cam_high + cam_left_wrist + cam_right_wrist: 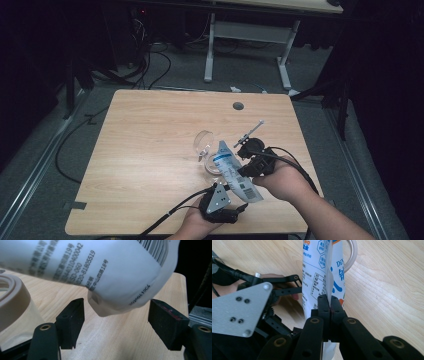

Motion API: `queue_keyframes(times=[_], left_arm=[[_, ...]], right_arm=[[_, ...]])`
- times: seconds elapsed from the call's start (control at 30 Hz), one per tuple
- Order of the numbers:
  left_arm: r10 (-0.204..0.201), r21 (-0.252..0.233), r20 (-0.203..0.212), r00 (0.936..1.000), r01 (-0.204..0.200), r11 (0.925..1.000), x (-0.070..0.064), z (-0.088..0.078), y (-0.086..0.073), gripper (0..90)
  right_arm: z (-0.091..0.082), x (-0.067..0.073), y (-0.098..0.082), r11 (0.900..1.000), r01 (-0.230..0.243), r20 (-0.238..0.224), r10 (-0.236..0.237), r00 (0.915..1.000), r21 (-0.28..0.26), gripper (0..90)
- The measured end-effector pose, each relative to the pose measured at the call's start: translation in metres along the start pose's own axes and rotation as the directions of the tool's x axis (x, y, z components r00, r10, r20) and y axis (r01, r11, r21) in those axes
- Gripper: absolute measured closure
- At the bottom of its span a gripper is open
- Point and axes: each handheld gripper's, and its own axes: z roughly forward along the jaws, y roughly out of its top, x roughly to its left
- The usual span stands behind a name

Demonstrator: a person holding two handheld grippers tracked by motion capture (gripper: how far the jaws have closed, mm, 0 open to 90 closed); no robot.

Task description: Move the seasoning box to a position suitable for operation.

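Near the front edge of the wooden table [150,150], left gripper [220,212] with jaws spread wide, the bottom corner of a white printed pouch [234,172] hanging between them, touching neither. Just beyond, toward the table's middle, a clear glass container [205,145] on its side. Toward the right edge, right gripper [243,170] clamped tight on the pouch's side seam, lifting it clear of the tabletop.

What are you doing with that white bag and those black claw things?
A person works at a wooden table with a gripper in each hand. The right gripper is shut on a white printed pouch, pinching its seam. The left gripper is open, its jaws either side of the pouch's lower corner without touching. A clear cup lies beside the pouch.
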Motion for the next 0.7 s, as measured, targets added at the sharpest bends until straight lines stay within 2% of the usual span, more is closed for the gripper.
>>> queue_keyframes(times=[0.17, 0.3, 0.47, 0.53, 0.57, 0.67, 0.7], left_arm=[[0.004, 0.005, -0.008, 1.0, -0.004, 1.0, -0.002, 0.003, 0.001, 30.3], [-0.002, 0.014, -0.026, 0.9997, 0.002, 0.9999, -0.002, 0.003, 0.002, 40.6], [0.008, 0.027, -0.052, 0.9986, -0.007, 0.9996, -0.006, 0.001, 0.006, 45.3], [0.011, 0.028, -0.074, 0.9972, -0.009, 0.9996, -0.007, -0.001, 0.008, 50.8], [-0.001, 0.023, -0.072, 0.9974, 0.002, 0.9997, -0.006, -0.001, 0.008, 54.0], [-0.003, 0.02, -0.083, 0.9966, 0.005, 0.9998, -0.008, -0.001, 0.011, 55.7], [-0.003, 0.019, -0.085, 0.9964, 0.005, 0.9998, -0.009, -0.001, 0.011, 56.4]], right_arm=[[-0.001, 0.003, 0.002, 1.0, 0.005, -0.005, -0.005, 1.0, -0.004, 90.0], [0.0, 0.002, 0.002, 1.0, 0.001, -0.002, -0.001, 1.0, 0.0, 90.0], [-0.001, -0.001, 0.001, 1.0, 0.006, 0.011, -0.006, 0.9999, 0.0, 90.0], [-0.002, -0.001, 0.001, 1.0, 0.003, 0.011, -0.003, 0.9999, -0.001, 90.0], [-0.003, -0.001, 0.0, 1.0, -0.001, 0.013, 0.001, 0.9999, -0.001, 90.0], [-0.005, -0.002, -0.001, 1.0, 0.004, 0.018, -0.004, 0.9998, -0.007, 90.0], [-0.005, -0.002, -0.001, 1.0, -0.008, 0.017, 0.008, 0.9998, -0.006, 90.0]])
